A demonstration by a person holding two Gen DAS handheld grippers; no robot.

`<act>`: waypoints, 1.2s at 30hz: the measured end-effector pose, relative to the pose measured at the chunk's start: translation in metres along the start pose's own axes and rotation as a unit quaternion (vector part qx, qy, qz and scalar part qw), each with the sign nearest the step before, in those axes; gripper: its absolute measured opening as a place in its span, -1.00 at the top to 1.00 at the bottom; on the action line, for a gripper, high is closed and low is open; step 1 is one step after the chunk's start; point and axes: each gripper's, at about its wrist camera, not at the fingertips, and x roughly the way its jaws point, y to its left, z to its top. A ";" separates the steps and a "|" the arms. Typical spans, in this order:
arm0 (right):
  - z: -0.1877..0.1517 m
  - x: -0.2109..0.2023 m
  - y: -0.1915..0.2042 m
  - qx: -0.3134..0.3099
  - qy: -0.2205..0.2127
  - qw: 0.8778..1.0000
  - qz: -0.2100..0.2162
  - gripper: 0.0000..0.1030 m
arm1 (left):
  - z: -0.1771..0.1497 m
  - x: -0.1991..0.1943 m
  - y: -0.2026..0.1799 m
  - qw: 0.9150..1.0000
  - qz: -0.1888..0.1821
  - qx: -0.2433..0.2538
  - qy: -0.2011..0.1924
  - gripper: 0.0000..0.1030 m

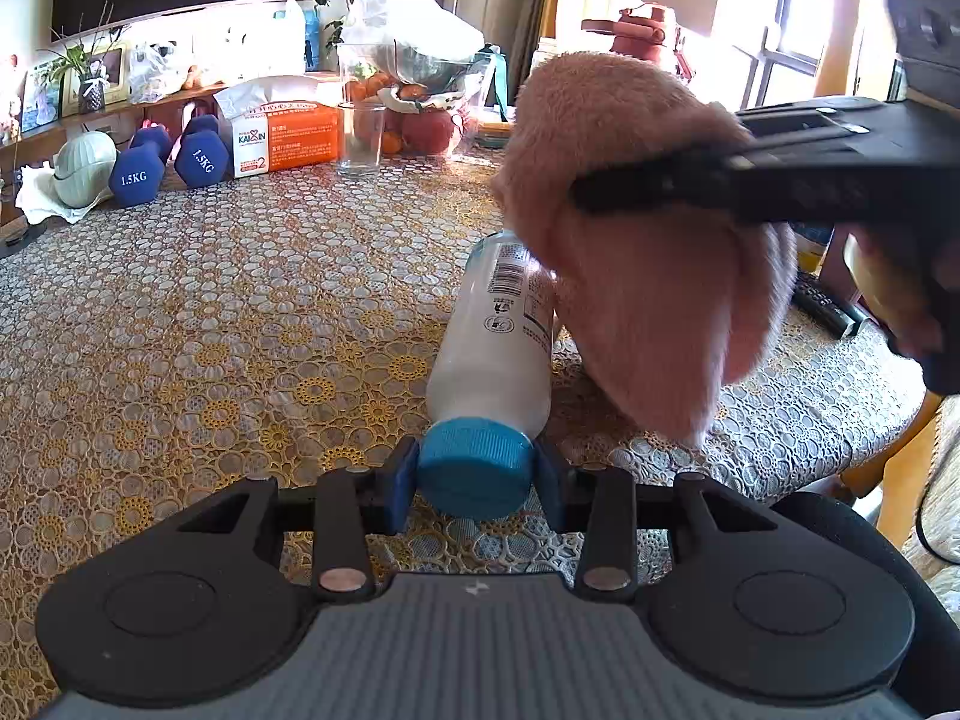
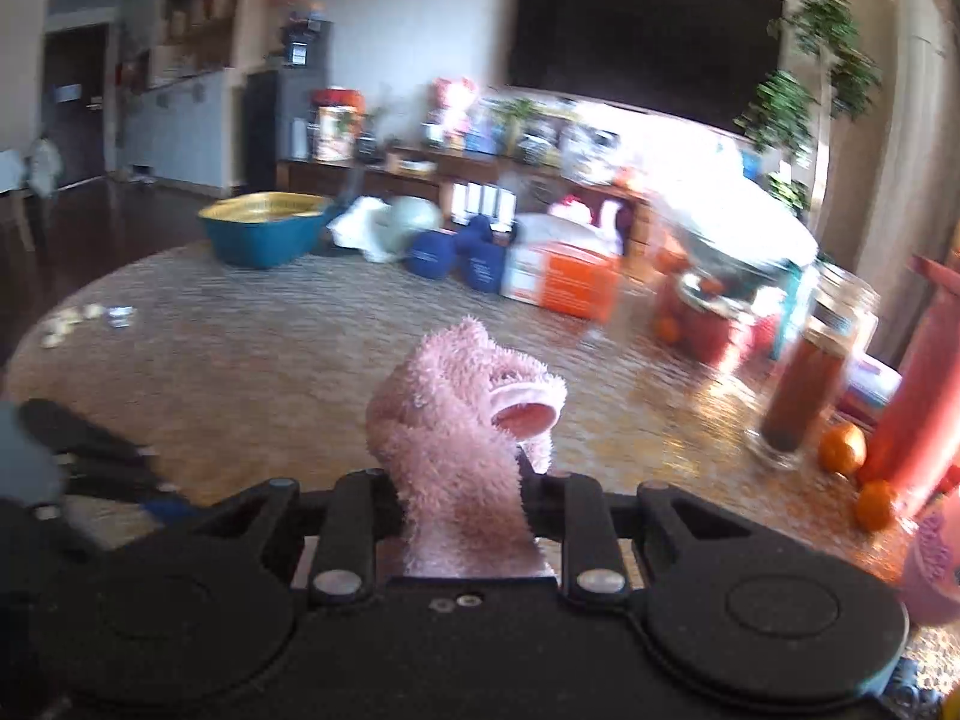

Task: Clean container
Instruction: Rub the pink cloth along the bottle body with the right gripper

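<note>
A white plastic bottle (image 1: 495,336) with a printed label lies on the lace tablecloth, pointing away from me. My left gripper (image 1: 475,471) is shut on its blue cap (image 1: 474,465), blue pads on either side. A fluffy pink cloth (image 1: 636,252) hangs against the bottle's far right side, held by my right gripper (image 1: 714,180), which reaches in from the right. In the right wrist view the pink cloth (image 2: 462,450) is pinched between the fingers of my right gripper (image 2: 462,498) and bunches up in front of them. The bottle is hidden there.
Along the table's far side stand two blue dumbbells (image 1: 168,159), an orange tissue box (image 1: 282,135), an empty glass (image 1: 360,138) and a fruit bowl (image 1: 420,90). A jar of brown powder (image 2: 810,372), tangerines (image 2: 843,447) and a red bottle (image 2: 918,396) stand on the right. A teal basin (image 2: 264,234) is far left.
</note>
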 end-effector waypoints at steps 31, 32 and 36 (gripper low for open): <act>0.005 0.059 -0.015 -0.024 0.047 0.999 -0.001 0.51 | 0.004 -0.004 -0.007 0.999 0.025 0.030 -0.003 0.22; 0.006 0.062 -0.016 -0.019 0.045 0.999 0.006 0.51 | 0.004 -0.005 -0.009 0.999 0.030 0.038 -0.005 0.22; 0.010 0.075 -0.011 -0.022 0.039 0.999 0.011 0.51 | 0.001 -0.005 -0.014 0.996 0.054 0.070 -0.006 0.22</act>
